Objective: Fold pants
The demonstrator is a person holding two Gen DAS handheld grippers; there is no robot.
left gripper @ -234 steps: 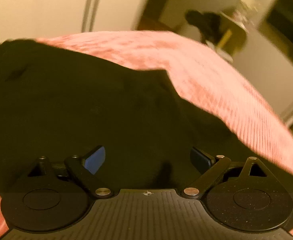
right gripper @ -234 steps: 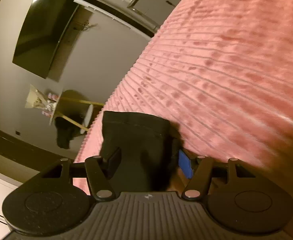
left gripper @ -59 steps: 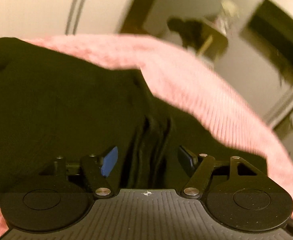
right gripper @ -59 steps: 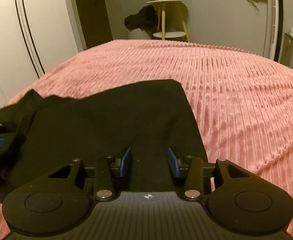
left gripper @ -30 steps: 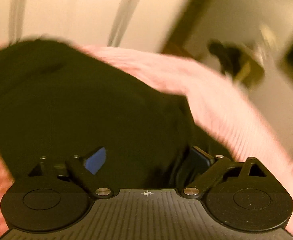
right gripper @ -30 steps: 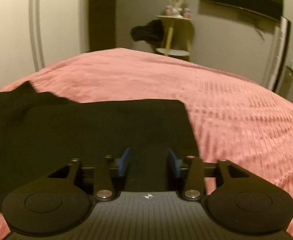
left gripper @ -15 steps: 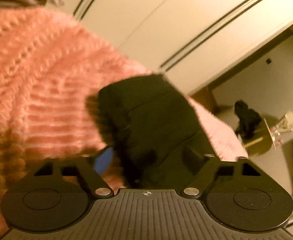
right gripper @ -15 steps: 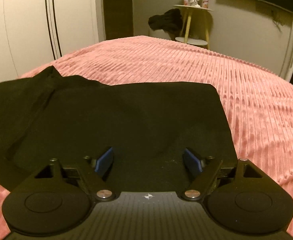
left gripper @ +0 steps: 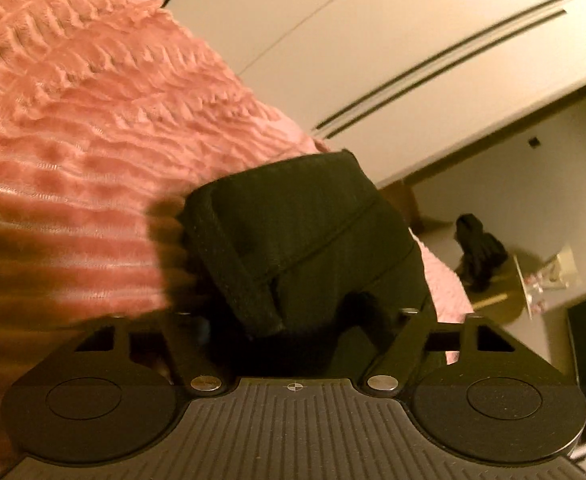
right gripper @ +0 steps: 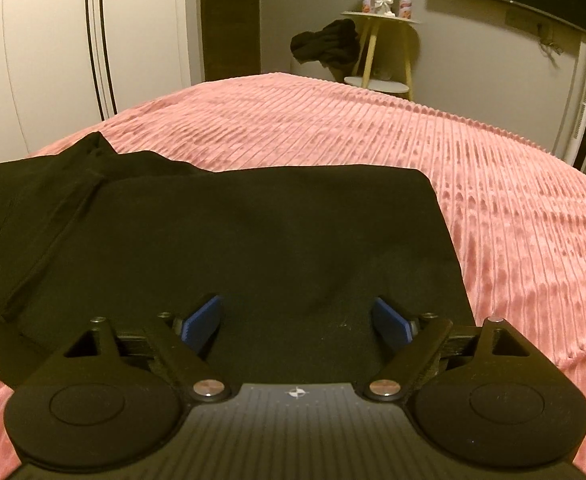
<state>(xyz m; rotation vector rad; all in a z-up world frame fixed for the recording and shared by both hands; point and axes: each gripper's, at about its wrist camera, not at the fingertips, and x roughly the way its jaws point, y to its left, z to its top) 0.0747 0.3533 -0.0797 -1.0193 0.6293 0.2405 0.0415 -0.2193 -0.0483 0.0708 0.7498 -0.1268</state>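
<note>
Pants (right gripper: 229, 240), one; grippers, two.

pants (right gripper: 233, 232) on bedspread (right gripper: 493, 184), side table (right gripper: 381, 20) behind

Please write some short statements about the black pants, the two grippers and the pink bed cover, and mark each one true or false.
1. The right gripper is open above the flat black pants. True.
2. The left gripper has black cloth between its fingers. True.
3. The ribbed pink bed cover is blue. False: it is pink.
4. The pants hang on the yellow side table. False: they lie on the bed cover.
</note>
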